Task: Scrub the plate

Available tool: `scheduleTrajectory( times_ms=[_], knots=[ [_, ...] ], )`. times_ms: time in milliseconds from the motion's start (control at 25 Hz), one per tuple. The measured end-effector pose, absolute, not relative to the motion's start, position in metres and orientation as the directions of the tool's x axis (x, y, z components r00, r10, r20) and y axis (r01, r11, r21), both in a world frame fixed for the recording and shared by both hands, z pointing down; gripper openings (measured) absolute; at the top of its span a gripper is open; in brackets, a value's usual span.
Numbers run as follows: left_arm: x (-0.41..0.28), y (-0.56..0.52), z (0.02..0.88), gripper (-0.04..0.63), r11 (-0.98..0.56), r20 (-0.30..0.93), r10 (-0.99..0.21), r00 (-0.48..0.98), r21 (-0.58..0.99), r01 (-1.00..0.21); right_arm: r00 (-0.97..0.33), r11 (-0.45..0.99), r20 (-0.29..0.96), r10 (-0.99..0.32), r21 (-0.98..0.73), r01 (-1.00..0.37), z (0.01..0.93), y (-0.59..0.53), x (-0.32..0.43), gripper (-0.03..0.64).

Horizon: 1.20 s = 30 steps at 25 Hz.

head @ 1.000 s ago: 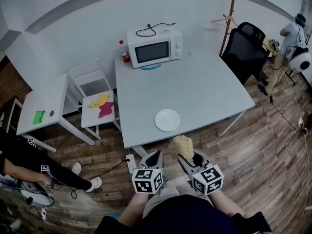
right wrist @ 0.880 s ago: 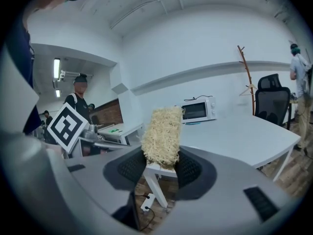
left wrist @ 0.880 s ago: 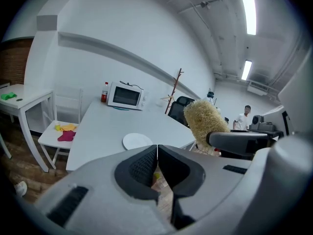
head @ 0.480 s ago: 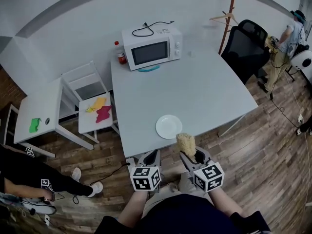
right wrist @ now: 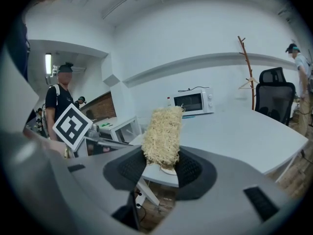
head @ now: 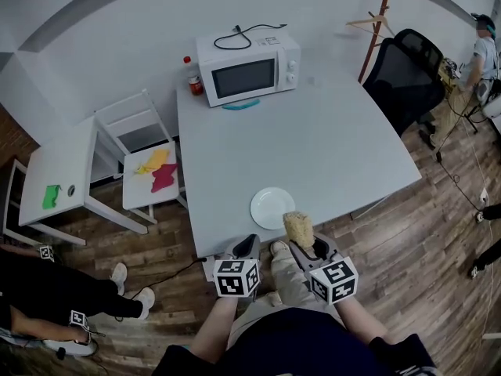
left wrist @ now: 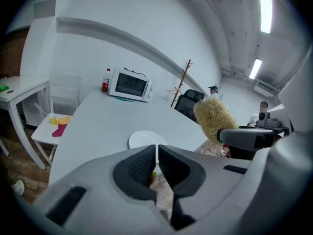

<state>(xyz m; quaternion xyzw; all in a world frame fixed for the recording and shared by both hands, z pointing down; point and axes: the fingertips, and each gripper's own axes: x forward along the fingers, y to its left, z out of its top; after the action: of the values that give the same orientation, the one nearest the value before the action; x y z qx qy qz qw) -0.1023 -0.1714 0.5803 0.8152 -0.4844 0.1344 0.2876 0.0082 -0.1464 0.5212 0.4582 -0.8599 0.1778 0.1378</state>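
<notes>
a pale grey table [head: 329, 143] carries a white plate [head: 272, 207] at 6 o'clock, close to its near edge. a white microwave [head: 247, 71] stands at 11 o'clock, a red-capped bottle [head: 190, 76] at its 9 o'clock side, a teal thing [head: 239, 105] at its 6 o'clock.

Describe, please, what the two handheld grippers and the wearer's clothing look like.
Both the left gripper and the right gripper have light grey moulded bodies with two dark, ribbed jaw pads. Each carries a white cube printed with black square markers. The person wears a dark top and light trousers.
</notes>
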Motion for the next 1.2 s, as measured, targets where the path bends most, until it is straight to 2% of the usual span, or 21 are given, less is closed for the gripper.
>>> scheduleTrajectory(
  times_ms=[400, 440, 480, 640, 1200],
  knots=[
    [-0.1, -0.219, 0.618, 0.031, -0.309, 0.565, -0.677, 0.472, 0.365, -0.878, -0.582, 0.554, 0.439, -0.684, -0.206, -0.806, 0.545, -0.199, 0.007, 0.172],
    [-0.1, -0.224, 0.622, 0.058, -0.3, 0.573, -0.671, 0.47, 0.369, -0.88, -0.586, 0.559, 0.442, -0.679, -0.205, -0.803, 0.546, -0.205, 0.006, 0.172],
    [-0.1, -0.229, 0.627, 0.124, -0.292, 0.582, -0.664, 0.469, 0.376, -0.88, -0.589, 0.564, 0.444, -0.675, -0.204, -0.8, 0.548, -0.211, 0.004, 0.171],
    [-0.102, -0.245, 0.647, 0.155, -0.252, 0.615, -0.64, 0.46, 0.398, -0.882, -0.599, 0.569, 0.454, -0.659, -0.219, -0.792, 0.554, -0.226, -0.001, 0.172],
    [-0.103, -0.279, 0.682, 0.158, -0.185, 0.69, -0.571, 0.445, 0.42, -0.889, -0.577, 0.534, 0.492, -0.651, -0.243, -0.81, 0.576, -0.244, 0.017, 0.171]
  ],
)
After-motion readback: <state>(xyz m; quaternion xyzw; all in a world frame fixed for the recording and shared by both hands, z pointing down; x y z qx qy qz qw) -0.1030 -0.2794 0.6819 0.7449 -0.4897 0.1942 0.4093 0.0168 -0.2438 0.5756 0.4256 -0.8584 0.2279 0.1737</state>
